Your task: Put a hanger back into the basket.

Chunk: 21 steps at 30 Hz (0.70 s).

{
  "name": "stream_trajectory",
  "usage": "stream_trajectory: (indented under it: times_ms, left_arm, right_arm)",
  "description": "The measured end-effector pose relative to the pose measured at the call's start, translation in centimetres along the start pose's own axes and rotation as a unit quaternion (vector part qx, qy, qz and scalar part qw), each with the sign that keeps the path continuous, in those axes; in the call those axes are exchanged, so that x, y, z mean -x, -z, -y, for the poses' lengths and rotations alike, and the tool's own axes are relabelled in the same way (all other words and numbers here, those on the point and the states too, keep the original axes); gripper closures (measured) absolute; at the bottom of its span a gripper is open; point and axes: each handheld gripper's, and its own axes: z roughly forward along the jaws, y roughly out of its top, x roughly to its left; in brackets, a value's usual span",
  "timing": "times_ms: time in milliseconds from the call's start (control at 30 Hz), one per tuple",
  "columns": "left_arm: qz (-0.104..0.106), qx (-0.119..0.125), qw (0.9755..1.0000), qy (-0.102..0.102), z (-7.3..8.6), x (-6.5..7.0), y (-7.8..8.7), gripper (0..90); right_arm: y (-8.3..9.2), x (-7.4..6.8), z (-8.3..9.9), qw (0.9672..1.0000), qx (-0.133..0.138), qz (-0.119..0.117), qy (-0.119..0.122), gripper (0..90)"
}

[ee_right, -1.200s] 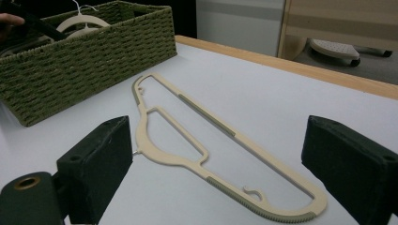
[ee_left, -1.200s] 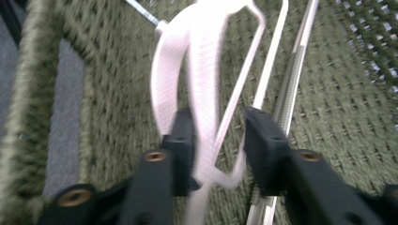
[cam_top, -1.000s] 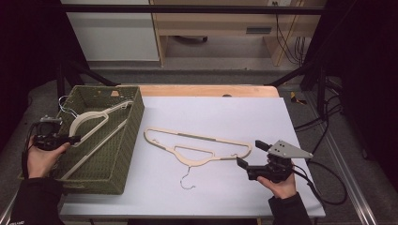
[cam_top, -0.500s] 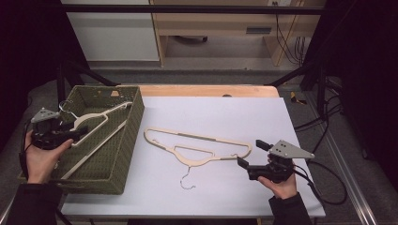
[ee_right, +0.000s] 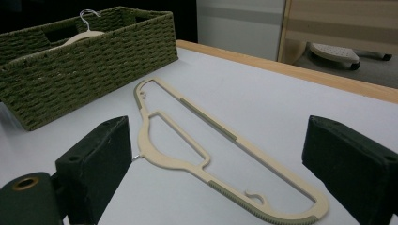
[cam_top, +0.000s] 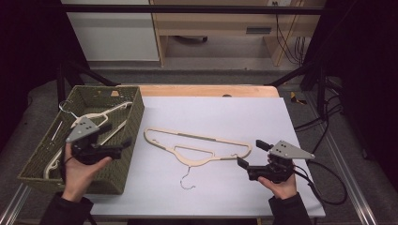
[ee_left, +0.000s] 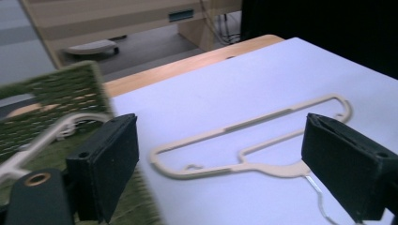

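A cream plastic hanger (cam_top: pixel 197 147) with a wire hook lies flat on the white table (cam_top: pixel 220 112), just to the right of a green woven basket (cam_top: pixel 133 117). Its hook points toward the person's edge of the table, and nothing touches it.

The left gripper (cam_top: pixel 117 143) has changed most in the last second. A second ago it sat at the basket's outer left side with its jaws around the hanger stored there. Its jaws have just been opening and now stand wide with nothing between them. The hand has moved across the basket and hovers over its right wall, jaws aimed at the hanger on the table. In the left gripper view that hanger lies ahead between the open pads. This suggests the stored hanger has been released and the table hanger is next.

The right gripper (cam_top: pixel 248 154) is in the same place as before, near the right end of the table hanger, wide open and empty.

The basket holds one cream hanger (cam_top: pixel 101 115), lying at a slant with its wire hook near the far left corner.
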Motion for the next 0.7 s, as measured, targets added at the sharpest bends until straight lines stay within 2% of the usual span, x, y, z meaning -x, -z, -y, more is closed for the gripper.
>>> stream_trajectory:
  times_ms: [100,200,267,333,533,700]
  left_arm:
    - [0.018,-0.001,0.9998,0.001,0.5,1.8,-1.3,10.0]
    - [0.028,-0.012,0.9995,0.001,1.1,3.3,-2.5,10.2]
    - [0.032,-0.019,0.9993,-0.007,1.4,4.3,-3.4,10.2]
    - [0.041,-0.024,0.9988,-0.007,1.8,5.3,-4.4,10.7]
    - [0.054,-0.042,0.9977,-0.005,3.0,7.6,-6.7,12.4]
    - [0.063,-0.068,0.9956,-0.010,4.3,9.1,-8.6,14.9]
  right_arm:
    - [0.0,0.0,0.0,1.0000,0.001,0.000,0.000,9.2]
    - [-0.1,-0.1,0.1,1.0000,-0.001,0.001,0.001,9.2]
    - [-0.2,-0.1,0.1,1.0000,0.000,0.000,0.000,9.2]
    - [-0.2,0.0,0.1,1.0000,-0.002,0.000,0.001,9.1]
    - [-0.2,-0.1,0.2,1.0000,-0.002,-0.001,0.002,9.1]
    - [-0.3,-0.1,0.2,1.0000,-0.002,-0.002,0.001,9.1]
